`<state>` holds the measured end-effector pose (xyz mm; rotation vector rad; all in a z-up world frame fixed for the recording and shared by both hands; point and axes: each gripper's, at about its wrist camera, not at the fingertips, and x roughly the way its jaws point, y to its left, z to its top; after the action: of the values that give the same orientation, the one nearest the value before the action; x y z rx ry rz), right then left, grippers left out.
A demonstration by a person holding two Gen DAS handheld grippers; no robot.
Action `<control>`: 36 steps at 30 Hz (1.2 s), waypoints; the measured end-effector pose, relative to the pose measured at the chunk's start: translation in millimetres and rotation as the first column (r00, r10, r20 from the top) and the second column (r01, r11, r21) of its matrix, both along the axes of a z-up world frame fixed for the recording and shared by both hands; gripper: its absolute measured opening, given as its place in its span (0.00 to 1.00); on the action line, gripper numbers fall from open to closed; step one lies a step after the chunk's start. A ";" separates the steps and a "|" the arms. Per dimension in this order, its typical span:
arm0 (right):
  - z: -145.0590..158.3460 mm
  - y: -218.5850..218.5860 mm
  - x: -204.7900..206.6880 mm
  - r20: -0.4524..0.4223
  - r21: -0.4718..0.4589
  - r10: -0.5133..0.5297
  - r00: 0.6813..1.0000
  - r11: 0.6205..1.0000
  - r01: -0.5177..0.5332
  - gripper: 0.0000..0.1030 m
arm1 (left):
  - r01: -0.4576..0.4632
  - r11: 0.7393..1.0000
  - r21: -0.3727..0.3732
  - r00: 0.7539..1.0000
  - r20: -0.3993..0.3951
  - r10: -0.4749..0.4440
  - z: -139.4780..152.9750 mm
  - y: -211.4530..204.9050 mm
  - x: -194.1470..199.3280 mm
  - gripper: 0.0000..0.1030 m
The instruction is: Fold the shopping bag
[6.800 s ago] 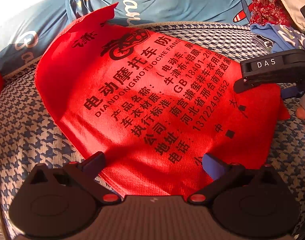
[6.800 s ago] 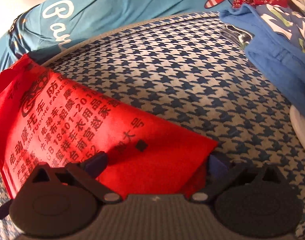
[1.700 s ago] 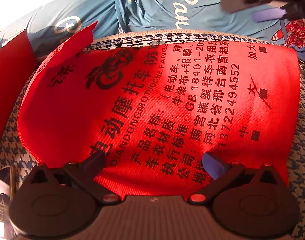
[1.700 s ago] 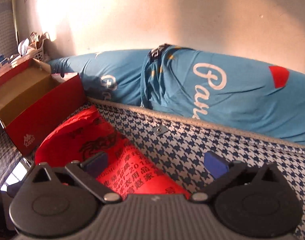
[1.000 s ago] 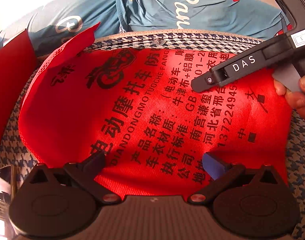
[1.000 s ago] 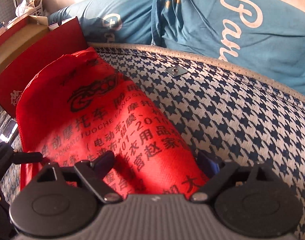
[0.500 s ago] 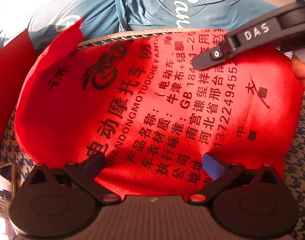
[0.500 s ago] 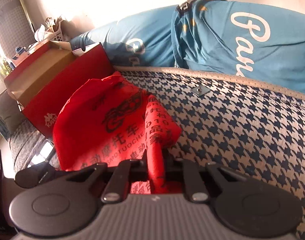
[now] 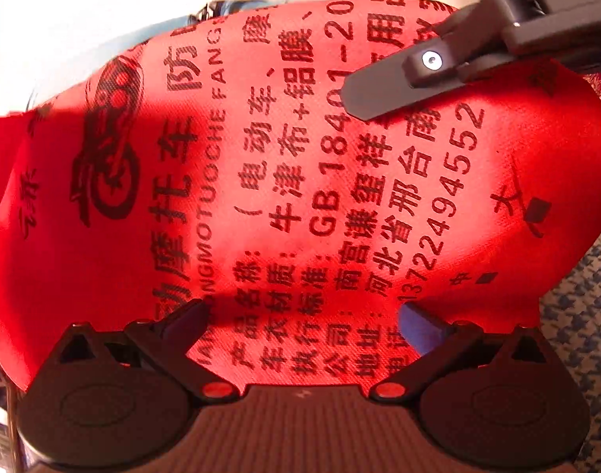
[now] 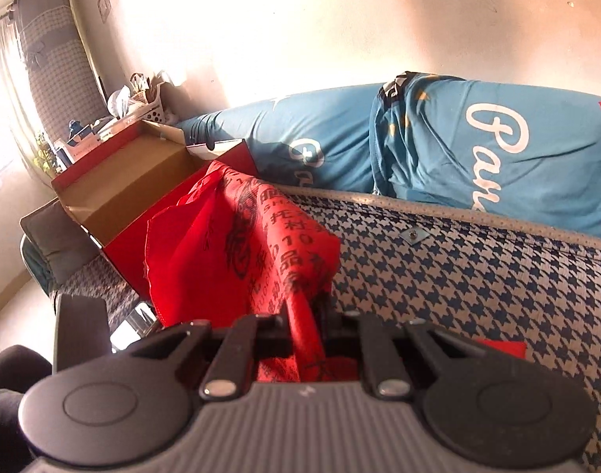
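Counting one red shopping bag (image 9: pixel 284 181), raised above the houndstooth bed (image 10: pixel 477 287); right hand-held gripper (image 10: pixel 306 325) pinches its edge, left hand-held gripper (image 9: pixel 300 315) spread beneath it. One open red box (image 10: pixel 142 205), two blue pillows (image 10: pixel 497 149) behind.

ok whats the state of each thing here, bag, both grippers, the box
red shopping bag: unfolded, one edge pinched and lifted off the houndstooth mat
right gripper: shut on the bag's edge
left gripper: open, bag fabric between the fingers, not pinched
red cardboard box: open at the top, inside looks empty
blue bedding: bunched along the wall
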<state>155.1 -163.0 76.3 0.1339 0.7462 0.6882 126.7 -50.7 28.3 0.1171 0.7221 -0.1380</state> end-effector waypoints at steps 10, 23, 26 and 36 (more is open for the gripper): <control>3.7 -17.9 -20.5 0.002 0.015 -0.040 0.999 0.999 0.040 0.10 | 0.006 1.000 0.018 0.993 0.117 -0.008 10.5 -4.5 -6.9 1.00; -4.1 1.9 -65.2 0.001 -0.026 0.026 1.000 0.999 -0.026 0.12 | -0.007 1.000 0.010 0.999 0.035 0.007 14.5 24.6 -61.2 1.00; -2.2 4.2 -77.7 0.003 -0.011 0.038 0.999 0.999 -0.038 0.12 | -0.029 0.999 -0.024 0.999 -0.025 0.029 11.5 33.4 -73.5 1.00; 7.8 -0.1 -95.9 0.009 0.070 0.044 0.999 0.997 -0.044 0.12 | 0.072 0.997 -0.014 0.988 -0.137 -0.073 -15.1 10.1 -92.4 1.00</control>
<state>59.2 -163.0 84.2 0.1794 0.7198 0.7569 34.3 -40.6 13.2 0.1263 0.8547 -0.2203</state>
